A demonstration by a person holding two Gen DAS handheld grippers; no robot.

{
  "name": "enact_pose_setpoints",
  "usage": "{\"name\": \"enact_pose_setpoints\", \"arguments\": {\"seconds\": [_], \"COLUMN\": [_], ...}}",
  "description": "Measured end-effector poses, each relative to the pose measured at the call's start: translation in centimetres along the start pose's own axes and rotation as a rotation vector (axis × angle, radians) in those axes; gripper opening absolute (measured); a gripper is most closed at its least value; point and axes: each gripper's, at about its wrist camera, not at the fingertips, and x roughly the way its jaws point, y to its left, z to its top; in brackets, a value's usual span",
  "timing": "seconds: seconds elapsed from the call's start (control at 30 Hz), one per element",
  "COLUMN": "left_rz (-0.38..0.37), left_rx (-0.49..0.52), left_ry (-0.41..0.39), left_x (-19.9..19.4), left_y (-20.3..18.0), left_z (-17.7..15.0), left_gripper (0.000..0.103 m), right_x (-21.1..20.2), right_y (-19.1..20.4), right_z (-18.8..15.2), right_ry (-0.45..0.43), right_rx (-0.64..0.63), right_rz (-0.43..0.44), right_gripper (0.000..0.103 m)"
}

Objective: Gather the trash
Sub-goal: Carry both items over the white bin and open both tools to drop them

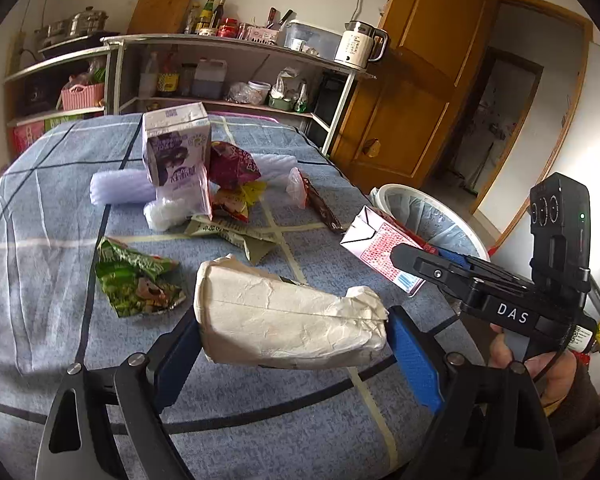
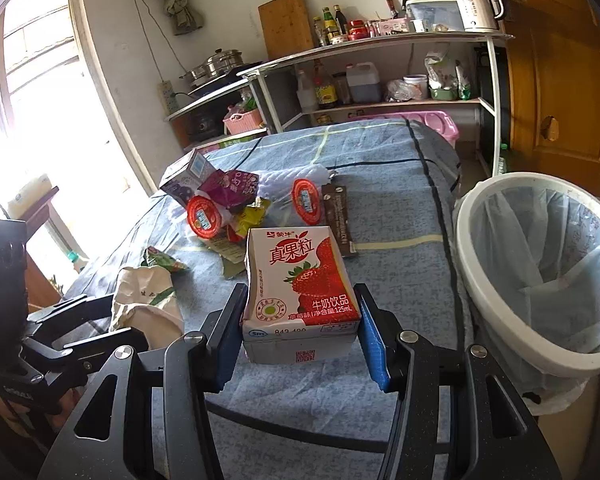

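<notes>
A crumpled white paper cup (image 1: 284, 320) lies sideways between the blue pads of my left gripper (image 1: 296, 356), which is shut on it just above the blue checked cloth (image 1: 40, 280). My right gripper (image 2: 302, 344) is shut on a strawberry milk carton (image 2: 300, 276), held upright over the table's near right part. That carton (image 1: 372, 240) also shows in the left wrist view, close to the bin. A white trash bin (image 2: 480, 280) with a clear liner stands beside the table's right edge. The cup (image 2: 144, 300) sits left of the carton in the right wrist view.
More trash lies mid-table: a purple carton (image 1: 178, 148), a green wrapper (image 1: 136, 280), a maroon bag (image 1: 232, 164), a brown wrapper (image 1: 324, 208), two red-lidded cups (image 2: 204, 216). Shelves (image 2: 380, 52) stand behind the table and a wooden door (image 2: 560, 80) at the right.
</notes>
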Motion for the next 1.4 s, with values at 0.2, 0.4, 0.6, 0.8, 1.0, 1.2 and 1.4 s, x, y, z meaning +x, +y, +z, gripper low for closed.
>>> {"name": "enact_pose_setpoints", "arguments": {"seconds": [0.2, 0.4, 0.6, 0.8, 1.0, 1.2, 1.4], "left_rz": [0.012, -0.012, -0.075, -0.16, -0.223, -0.233, -0.227], "left_rx": [0.1, 0.148, 0.19, 0.218, 0.249, 0.272, 0.269], "left_ry": [-0.031, -0.041, -0.045, -0.047, -0.005, 0.032, 0.091], "left_x": [0.3, 1.7, 3.7, 6.3, 10.0, 12.9, 15.9], "left_y": [-2.3, -4.8, -7.9, -11.5, -14.9, -17.4, -18.7], "left_z": [1.4, 3.2, 5.6, 8.3, 9.9, 10.1, 9.9], "left_gripper": [0.09, 0.09, 0.09, 0.09, 0.09, 0.09, 0.09], "right_x": [-1.8, -3.8, -6.3, -7.9, -8.4, -8.1, -7.0], "right_y": [-1.5, -4.3, -7.9, -12.0, -16.0, -18.7, -20.7], "right_z": [0.6, 1.3, 1.9, 2.4, 2.2, 1.6, 1.4], "right_ry": [-0.049, -0.086, -0.12, -0.119, -0.09, -0.048, 0.001], "right_rx": [0.019, 0.069, 0.112, 0.152, 0.184, 0.211, 0.206], "right_rz": [-0.051, -0.113, -0.211, -0.324, -0.397, -0.421, -0.455], "right_gripper": [0.053, 0.053, 0.053, 0.053, 0.053, 0.053, 0.053]}}
